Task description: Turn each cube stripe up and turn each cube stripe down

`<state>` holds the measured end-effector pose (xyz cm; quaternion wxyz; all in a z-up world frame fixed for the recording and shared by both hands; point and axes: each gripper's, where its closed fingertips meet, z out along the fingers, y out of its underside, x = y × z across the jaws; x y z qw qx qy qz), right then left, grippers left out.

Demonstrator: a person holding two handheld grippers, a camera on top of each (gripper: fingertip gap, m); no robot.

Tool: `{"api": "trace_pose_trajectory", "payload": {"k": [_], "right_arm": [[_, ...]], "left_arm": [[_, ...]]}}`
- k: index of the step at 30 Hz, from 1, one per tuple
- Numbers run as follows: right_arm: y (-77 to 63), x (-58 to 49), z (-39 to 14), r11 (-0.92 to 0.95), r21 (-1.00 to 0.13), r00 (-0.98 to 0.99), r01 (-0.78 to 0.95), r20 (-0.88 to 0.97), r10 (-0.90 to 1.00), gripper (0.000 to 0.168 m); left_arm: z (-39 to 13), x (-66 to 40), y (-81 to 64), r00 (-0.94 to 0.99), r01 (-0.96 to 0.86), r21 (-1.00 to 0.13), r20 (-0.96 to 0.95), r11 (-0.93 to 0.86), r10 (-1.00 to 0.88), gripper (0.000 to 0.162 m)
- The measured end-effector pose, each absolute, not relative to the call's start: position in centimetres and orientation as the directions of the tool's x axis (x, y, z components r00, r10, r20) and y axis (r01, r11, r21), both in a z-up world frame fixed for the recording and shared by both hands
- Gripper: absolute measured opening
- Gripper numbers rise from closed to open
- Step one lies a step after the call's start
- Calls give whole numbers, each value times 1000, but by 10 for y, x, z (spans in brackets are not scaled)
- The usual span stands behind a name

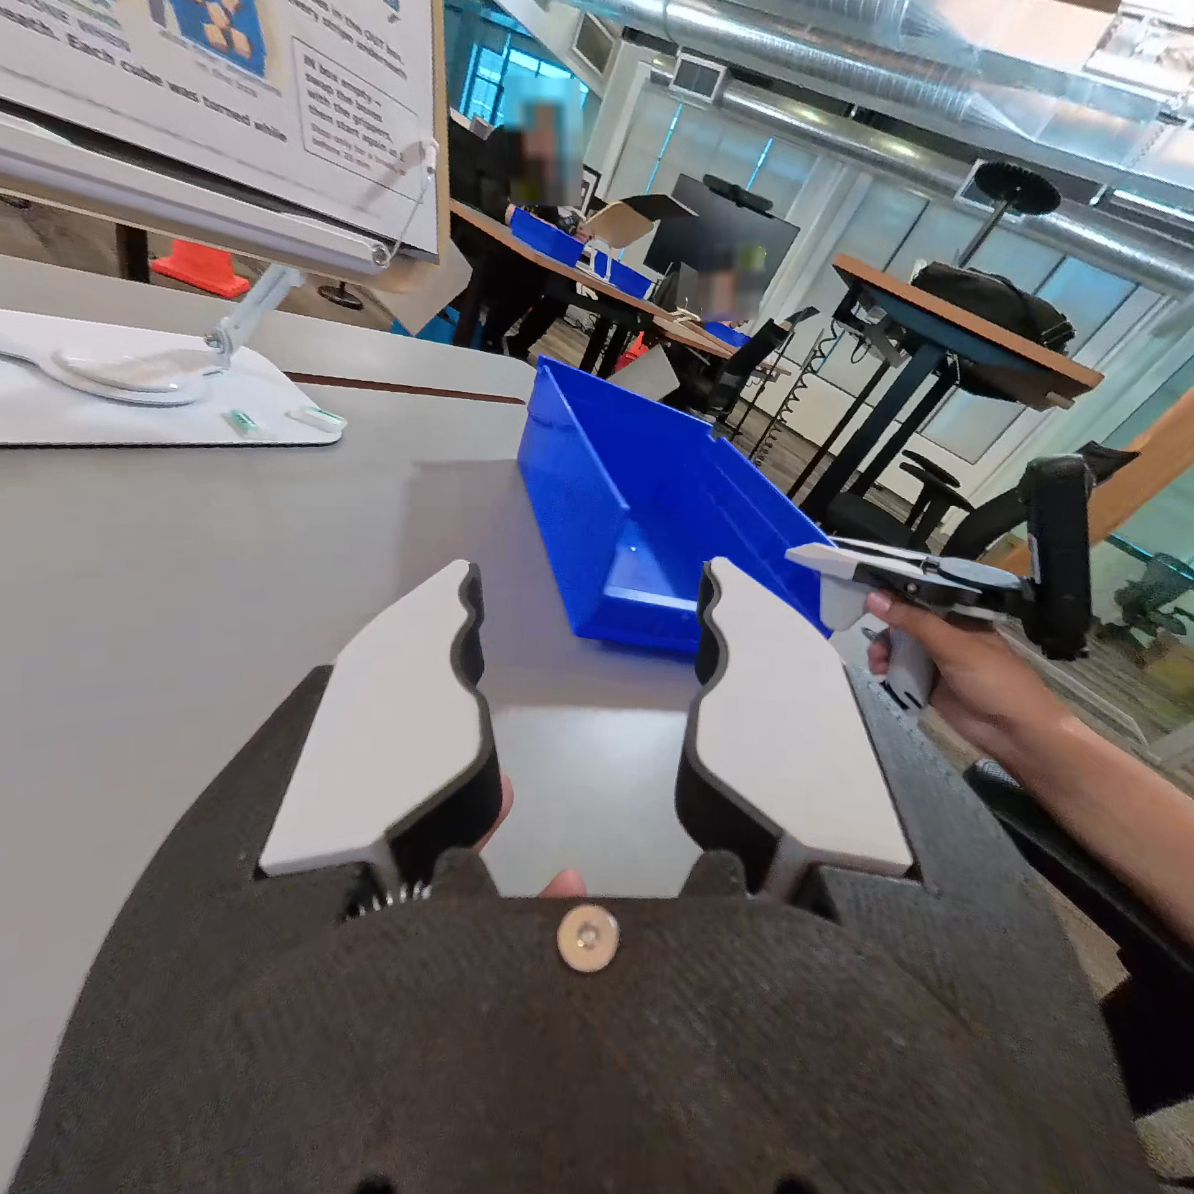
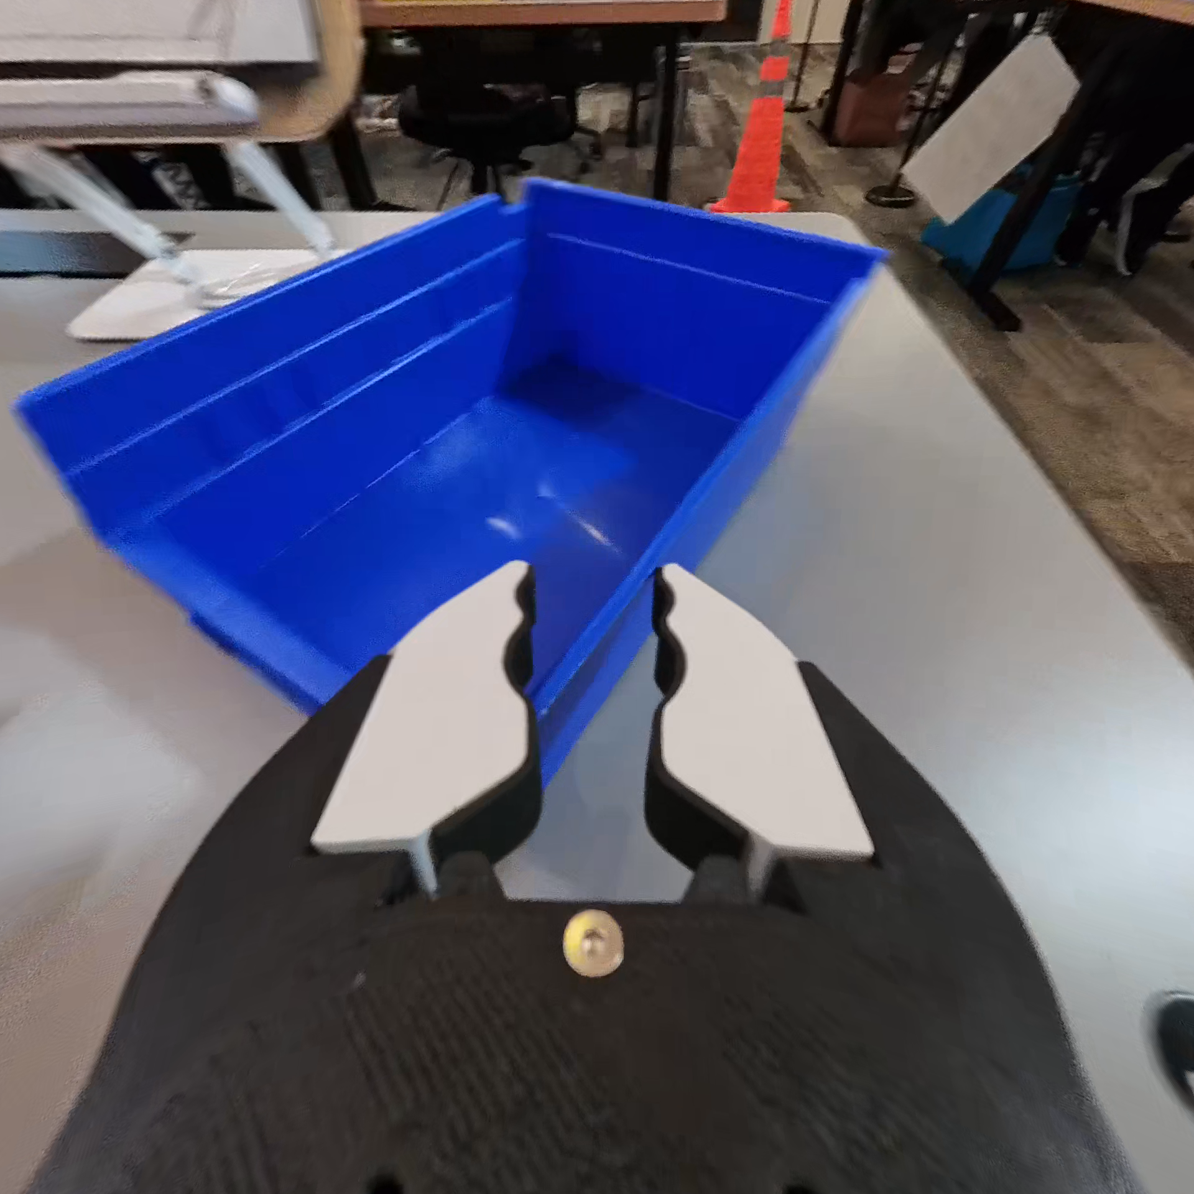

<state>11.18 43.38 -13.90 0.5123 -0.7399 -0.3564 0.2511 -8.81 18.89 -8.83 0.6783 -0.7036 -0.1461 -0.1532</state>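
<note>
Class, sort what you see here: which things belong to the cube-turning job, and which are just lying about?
Belongs to the job:
- blue bin, empty; no cubes visible
- left gripper, open
- right gripper, open, over the bin's near corner

Just lying about:
- orange traffic cone
- white stand base on the grey table
- instruction board

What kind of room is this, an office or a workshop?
Most likely an open-plan office used as a lab. Desks with a dark monitor and office chairs stand behind the grey table, bare ducts run overhead, and an orange traffic cone stands on the floor.
</note>
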Motion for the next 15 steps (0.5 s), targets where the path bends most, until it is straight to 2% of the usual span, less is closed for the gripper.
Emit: {"api": "trace_pose_trajectory", "payload": {"k": [2, 5, 15], "right_arm": [[466, 129, -139, -233, -936, 660, 264, -1, 751, 17], [506, 148, -140, -228, -935, 706, 270, 31, 707, 7], [544, 173, -140, -243, -942, 637, 230, -44, 770, 4]], "left_arm": [[-89, -89, 185, 914, 406, -913, 406, -39, 10, 63], [-92, -91, 182, 917, 400, -915, 399, -46, 24, 63], [-96, -96, 182, 918, 396, -917, 394, -48, 44, 57]]}}
